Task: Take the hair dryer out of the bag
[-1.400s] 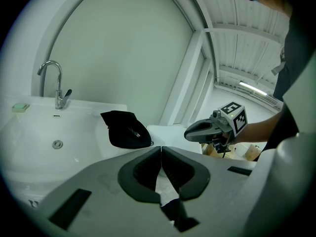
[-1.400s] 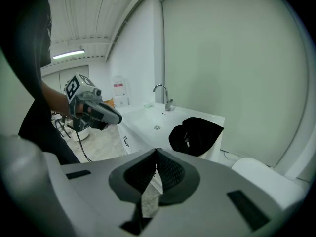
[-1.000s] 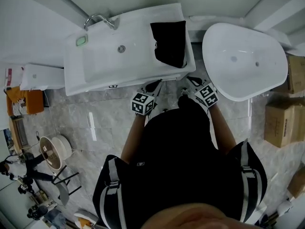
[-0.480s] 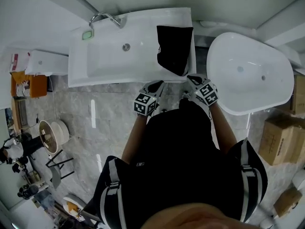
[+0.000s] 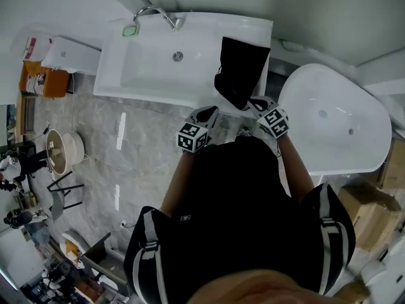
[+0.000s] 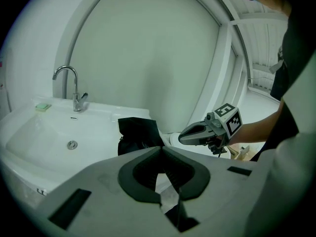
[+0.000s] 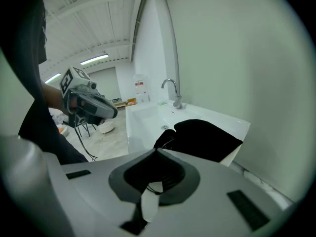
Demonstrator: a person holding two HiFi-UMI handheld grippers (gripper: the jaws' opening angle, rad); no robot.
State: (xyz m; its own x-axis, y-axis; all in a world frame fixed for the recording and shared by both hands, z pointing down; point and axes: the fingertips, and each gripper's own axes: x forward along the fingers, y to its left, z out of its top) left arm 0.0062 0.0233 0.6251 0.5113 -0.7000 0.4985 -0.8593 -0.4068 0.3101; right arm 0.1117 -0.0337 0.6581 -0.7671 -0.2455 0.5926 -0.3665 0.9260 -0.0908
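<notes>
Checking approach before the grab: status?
Left gripper shut, empty; right gripper shut, empty. Black bag on right end of sink, untouched, dryer not visible. Nothing between grippers and bag.

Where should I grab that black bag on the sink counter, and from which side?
Pinch the bunched near end of the black bag, the part at the front edge of the sink counter. Come from the front: that end looks gathered into folds, while the far end is broad and smooth, likely offering little to pinch.

Bag (image 5: pixel 240 68) on sink (image 5: pixel 152 75) right end; faucet (image 5: pixel 155 12) at sink back edge; tub (image 5: pixel 335 122) right of sink.
</notes>
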